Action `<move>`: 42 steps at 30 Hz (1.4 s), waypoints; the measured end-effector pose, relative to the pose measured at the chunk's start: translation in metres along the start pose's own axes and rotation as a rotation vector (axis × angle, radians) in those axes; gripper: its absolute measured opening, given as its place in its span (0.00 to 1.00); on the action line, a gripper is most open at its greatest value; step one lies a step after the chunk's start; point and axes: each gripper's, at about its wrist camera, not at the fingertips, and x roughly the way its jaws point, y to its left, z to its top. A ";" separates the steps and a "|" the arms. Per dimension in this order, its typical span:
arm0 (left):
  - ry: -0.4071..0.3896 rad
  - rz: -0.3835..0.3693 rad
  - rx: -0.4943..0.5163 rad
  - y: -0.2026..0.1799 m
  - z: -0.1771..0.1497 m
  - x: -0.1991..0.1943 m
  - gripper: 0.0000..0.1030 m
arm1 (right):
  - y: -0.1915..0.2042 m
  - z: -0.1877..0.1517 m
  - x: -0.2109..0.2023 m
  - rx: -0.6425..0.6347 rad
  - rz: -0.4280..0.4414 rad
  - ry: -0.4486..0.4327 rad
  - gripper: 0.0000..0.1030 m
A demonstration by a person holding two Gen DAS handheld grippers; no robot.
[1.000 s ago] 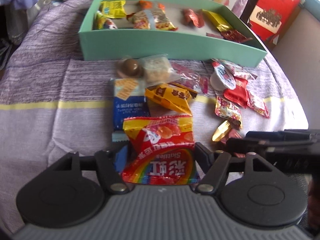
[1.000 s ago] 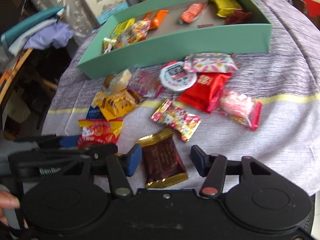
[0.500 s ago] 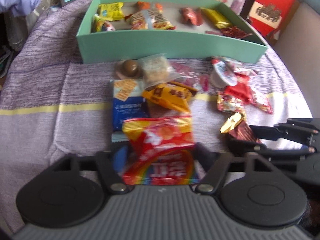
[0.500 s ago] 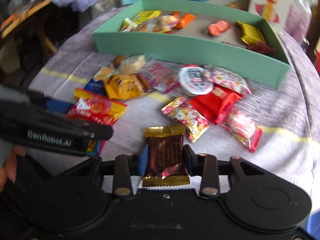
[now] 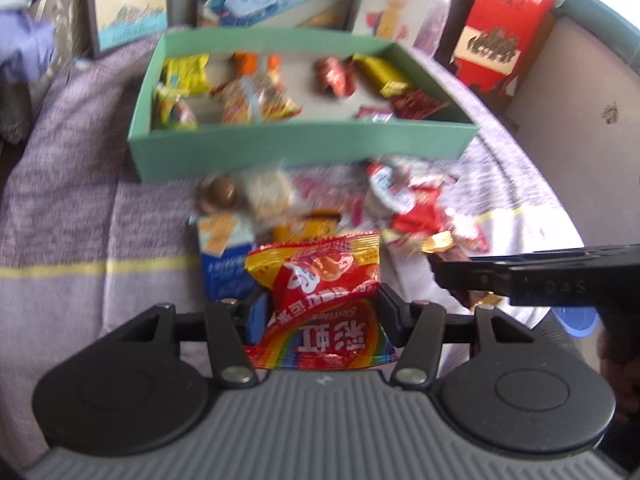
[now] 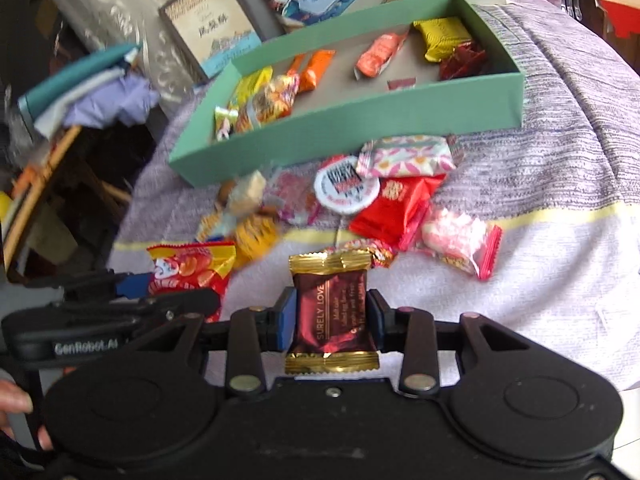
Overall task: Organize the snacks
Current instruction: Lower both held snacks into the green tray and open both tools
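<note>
Left wrist view: left tool (image 5: 320, 312) is closing on the Skittles bag (image 5: 320, 304); the bag sits between the jaws, pads pressing its lower half so it is crumpling, top edge sticking up toward the green box (image 5: 296, 148). Reads as gripped low so the bag can go over the box wall top-first. The box is sitting on a purple striped cloth (image 5: 80, 208) and already holding several wrapped snacks, so it looks like the drop target. Loose pile is lying just in front of the box's near wall: a blue cracker pack (image 5: 224, 272), a chocolate ball (image 5: 218, 196), a red packet (image 5: 420, 216); details are blurred. Right tool (image 5: 444, 276) is showing below and right of the box, side-on; can't read its jaws from here.

Right wrist view: right tool (image 6: 332, 320) is clamped on a brown chocolate bar (image 6: 330, 312), pads on its two long sides, gold crimped ends free above and below. Mid-body grip is keeping it straight for the drop. The box is ahead, up-frame, with bare floor around its middle. Still lying in front of its near wall: a round white lid cup (image 6: 346, 188), a floral packet (image 6: 408, 156), a red packet, a pink candy bag (image 6: 460, 240). Left tool is showing down-left of the box with the Skittles bag. My read: both picks done, carry to the box is next.
</note>
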 end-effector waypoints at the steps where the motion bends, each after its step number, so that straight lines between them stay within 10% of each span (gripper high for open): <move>1: -0.009 -0.004 0.002 -0.002 0.003 -0.003 0.53 | 0.000 0.004 -0.002 0.005 0.004 -0.011 0.35; 20: -0.138 0.070 -0.061 0.017 0.132 0.014 0.53 | -0.046 0.098 -0.026 0.090 -0.035 -0.229 0.35; 36: -0.031 0.037 -0.023 -0.018 0.174 0.115 0.54 | -0.065 0.168 0.036 0.082 -0.104 -0.184 0.36; 39: -0.011 0.057 -0.024 -0.016 0.173 0.124 0.63 | -0.064 0.171 0.044 0.076 -0.125 -0.174 0.45; 42: -0.021 0.072 -0.025 -0.018 0.171 0.123 0.93 | -0.062 0.170 0.042 0.082 -0.133 -0.199 0.82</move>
